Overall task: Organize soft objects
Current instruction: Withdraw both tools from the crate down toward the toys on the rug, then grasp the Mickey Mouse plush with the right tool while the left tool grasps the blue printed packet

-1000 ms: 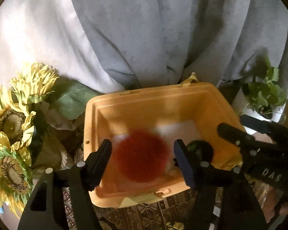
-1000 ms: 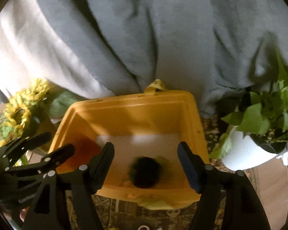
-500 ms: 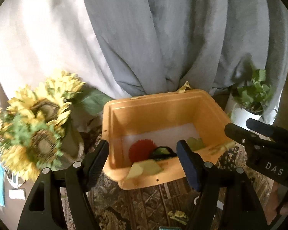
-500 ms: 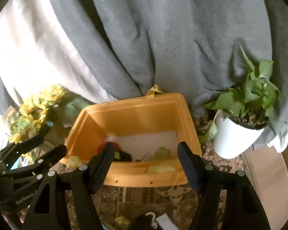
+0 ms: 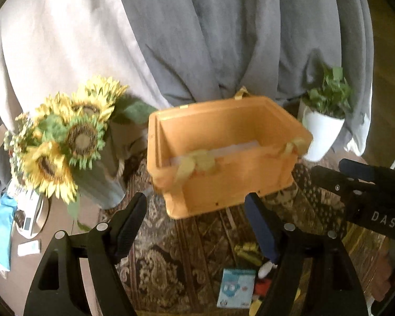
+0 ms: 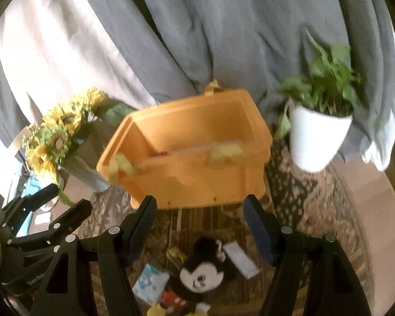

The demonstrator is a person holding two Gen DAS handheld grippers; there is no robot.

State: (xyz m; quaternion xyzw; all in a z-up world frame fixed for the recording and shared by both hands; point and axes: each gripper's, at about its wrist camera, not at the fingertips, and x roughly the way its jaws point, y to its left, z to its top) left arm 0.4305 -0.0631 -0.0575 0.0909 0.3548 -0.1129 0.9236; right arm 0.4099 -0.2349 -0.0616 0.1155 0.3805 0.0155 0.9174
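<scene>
An orange plastic bin [image 5: 223,158] stands on the patterned rug, also in the right wrist view [image 6: 194,147]; a sliver of red shows inside it [image 6: 158,154]. My left gripper [image 5: 197,221] is open and empty, in front of and above the bin. My right gripper [image 6: 200,221] is open and empty, also in front of the bin. A Mickey Mouse plush [image 6: 201,273] lies on the rug below the right gripper, beside a small blue-and-white packet [image 6: 151,281] that also shows in the left wrist view [image 5: 235,287].
A vase of sunflowers [image 5: 65,142] stands left of the bin. A white pot with a green plant [image 6: 316,134] stands right of it. Grey curtains hang behind. Small items lie on the floor at far left [image 5: 26,221]. A white card [image 6: 241,258] lies near the plush.
Both grippers have pulled back and up from over the bin. The red and dark soft balls dropped into the bin and are now almost hidden. The plush and packet came into view.
</scene>
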